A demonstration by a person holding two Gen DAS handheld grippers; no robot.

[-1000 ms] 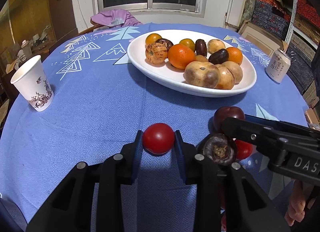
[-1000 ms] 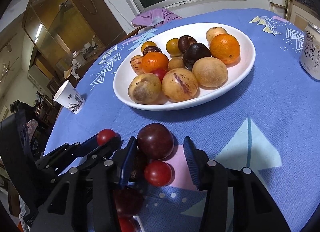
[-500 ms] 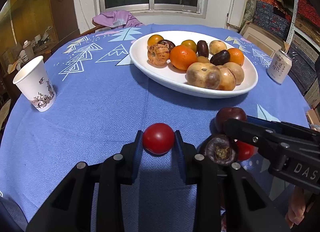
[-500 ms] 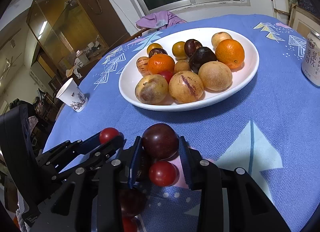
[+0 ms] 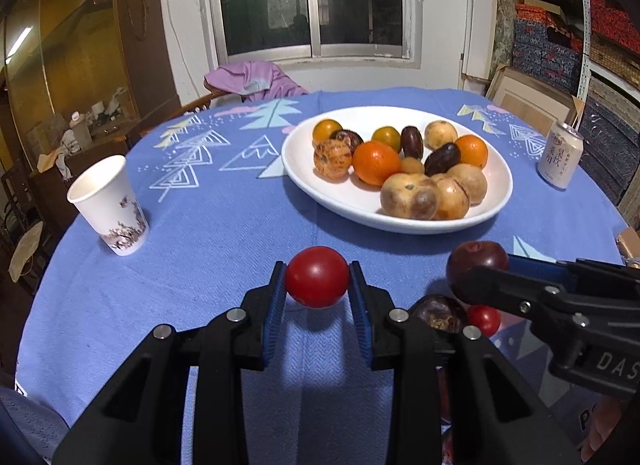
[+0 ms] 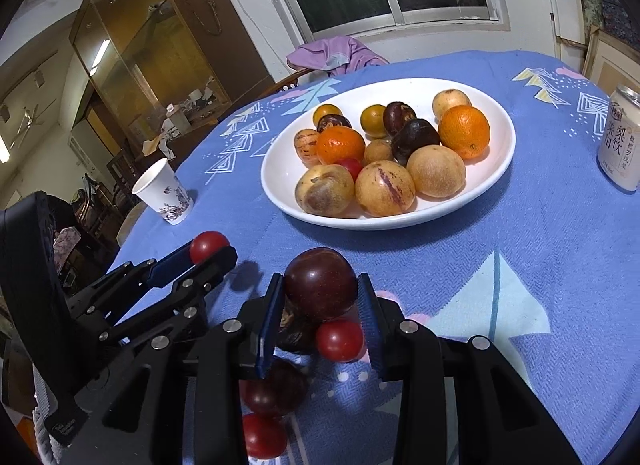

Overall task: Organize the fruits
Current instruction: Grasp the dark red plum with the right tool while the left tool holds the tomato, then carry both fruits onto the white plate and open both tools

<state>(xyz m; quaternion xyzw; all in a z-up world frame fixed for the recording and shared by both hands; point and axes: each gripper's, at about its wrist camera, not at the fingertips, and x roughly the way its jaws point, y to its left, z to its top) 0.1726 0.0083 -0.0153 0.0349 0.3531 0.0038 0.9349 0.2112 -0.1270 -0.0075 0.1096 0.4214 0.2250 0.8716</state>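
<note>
left tongs (image 5: pixel 317 289) clamp red tomato (image 5: pixel 317 277) | right tongs (image 6: pixel 320 305) grip dark plum (image 6: pixel 320 283) | heaped plate (image 5: pixel 304 173) ahead

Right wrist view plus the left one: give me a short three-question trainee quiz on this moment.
1. True or false: the left hand-held gripper is shut on a red tomato.
2. What does the right hand-held gripper hold? A) an orange B) a dark plum C) the can
3. Fill in: the paper cup stands on the ____, apart from the white plate.

Key: 1 true; 2 B; 3 tablecloth.
</note>
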